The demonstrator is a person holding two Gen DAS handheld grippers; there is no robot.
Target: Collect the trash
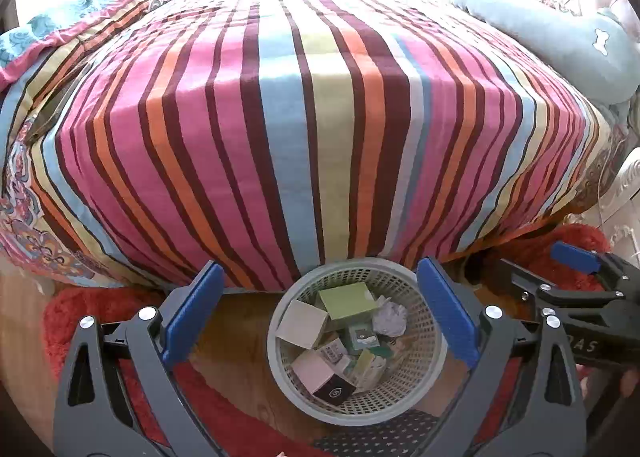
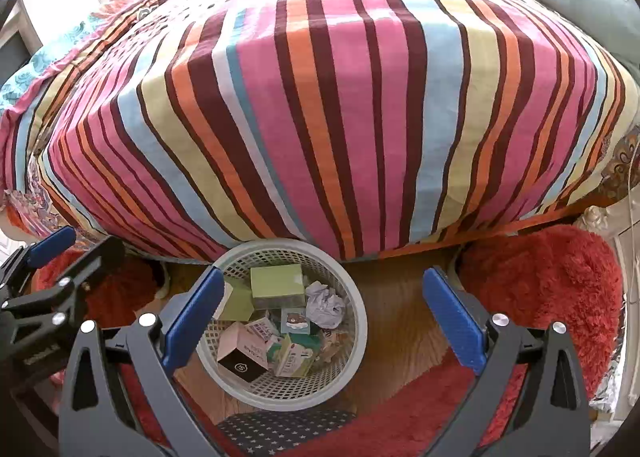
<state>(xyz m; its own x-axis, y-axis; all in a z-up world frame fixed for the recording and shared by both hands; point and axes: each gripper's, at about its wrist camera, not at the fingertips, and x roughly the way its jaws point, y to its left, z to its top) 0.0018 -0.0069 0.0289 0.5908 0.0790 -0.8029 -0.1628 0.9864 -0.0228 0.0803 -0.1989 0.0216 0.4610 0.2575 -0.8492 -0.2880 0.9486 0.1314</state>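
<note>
While both claws hang wide open w/ nothing in them, left claw (image 1: 320, 317) and right claw (image 2: 324, 317) sit above the basket (image 1: 424, 393). Basket's on floor (image 2: 400, 329) at bed (image 1: 300, 117) edge, holding boxes (image 1: 302, 323) & crumpled paper (image 2: 325, 309).

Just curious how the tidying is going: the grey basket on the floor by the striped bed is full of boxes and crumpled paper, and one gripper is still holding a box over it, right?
Not quite. The grey basket by the striped bed does hold boxes and crumpled paper, but neither gripper holds anything: the left gripper and right gripper are open and empty, as both wrist views show.
</note>
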